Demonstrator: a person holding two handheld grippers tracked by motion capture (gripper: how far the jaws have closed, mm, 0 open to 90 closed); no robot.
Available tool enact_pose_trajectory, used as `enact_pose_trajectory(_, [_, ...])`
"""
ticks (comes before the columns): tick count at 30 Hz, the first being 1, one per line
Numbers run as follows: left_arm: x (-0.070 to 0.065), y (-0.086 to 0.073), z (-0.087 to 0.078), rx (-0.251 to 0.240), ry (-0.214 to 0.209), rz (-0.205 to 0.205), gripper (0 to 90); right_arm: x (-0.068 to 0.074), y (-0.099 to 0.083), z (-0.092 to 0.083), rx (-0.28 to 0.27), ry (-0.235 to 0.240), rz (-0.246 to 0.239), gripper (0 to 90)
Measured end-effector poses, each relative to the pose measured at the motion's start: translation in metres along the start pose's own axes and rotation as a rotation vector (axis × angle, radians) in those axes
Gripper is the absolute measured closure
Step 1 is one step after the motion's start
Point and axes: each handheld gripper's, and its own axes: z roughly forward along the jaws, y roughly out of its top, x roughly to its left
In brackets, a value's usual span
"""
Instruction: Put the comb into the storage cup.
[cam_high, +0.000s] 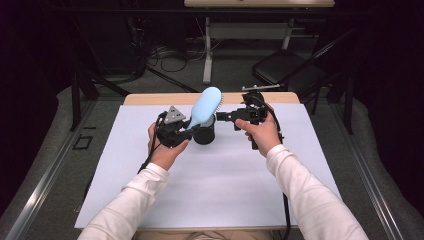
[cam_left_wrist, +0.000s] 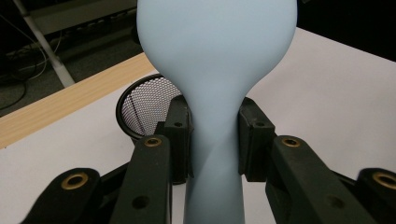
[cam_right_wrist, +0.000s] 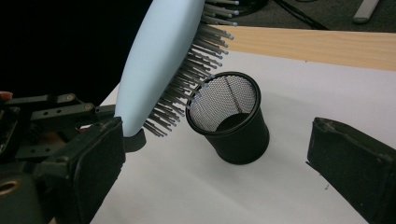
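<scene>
Hairbrush held over the mesh cup, not yet in.

The left tongs (cam_left_wrist: 214, 140) are clamped on the neck of the pale blue hairbrush (cam_high: 206, 106), at frame centre in the high view, its head up just above the black mesh cup (cam_right_wrist: 229, 119). The right tongs (cam_right_wrist: 215, 168) gape wide, holding nothing, facing the cup. Picking up looks done; lowering the brush into the cup on the white table (cam_high: 210, 190) remains. No writing is readable.

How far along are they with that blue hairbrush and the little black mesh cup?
Done: the left hand-held gripper has clamped the hairbrush by its handle. In hand: holding it above the mesh cup. Left: lowering it inside; the right hand-held gripper waits open beside the cup.
</scene>
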Motion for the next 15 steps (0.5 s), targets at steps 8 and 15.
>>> enact_pose_trajectory(8, [-0.0022,-0.0004,0.0006,0.0,0.002,0.009,69.5,-0.0005,0.0024,0.004,-0.009,0.014,0.032,5.1])
enact_pose_trajectory(15, [-0.0026,-0.0012,0.0012,-0.003,0.0,0.006,69.5,0.0022,0.0056,0.0064,-0.013,0.017,0.033,5.7])
